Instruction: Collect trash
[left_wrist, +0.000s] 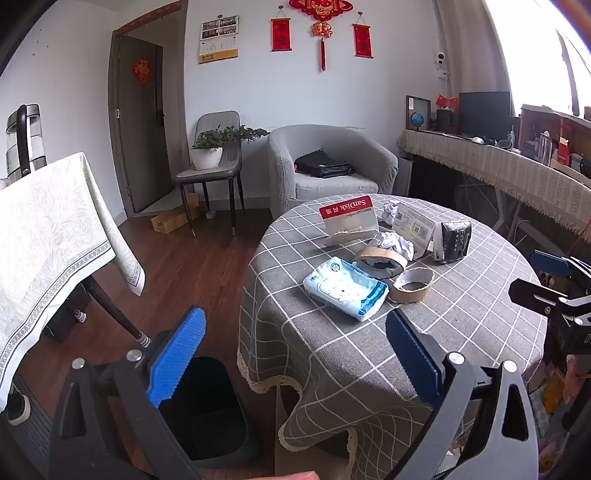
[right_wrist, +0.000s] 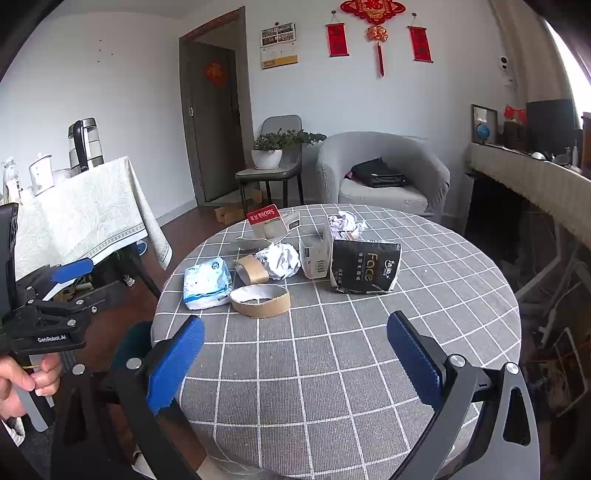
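Both grippers, left (left_wrist: 295, 339) and right (right_wrist: 295, 343), hover with jaws wide apart and empty at the near edge of the table (right_wrist: 332, 369); a dark bin (left_wrist: 210, 406) stands on the floor below the left one. Mid-table the trash lies clustered: a blue wipes pack (right_wrist: 207, 282), cardboard tape rings (right_wrist: 260, 301), crumpled paper (right_wrist: 280, 260), a black pack reading "Face" (right_wrist: 364, 271). Behind stands a red "SanDisk" card (right_wrist: 267, 221).
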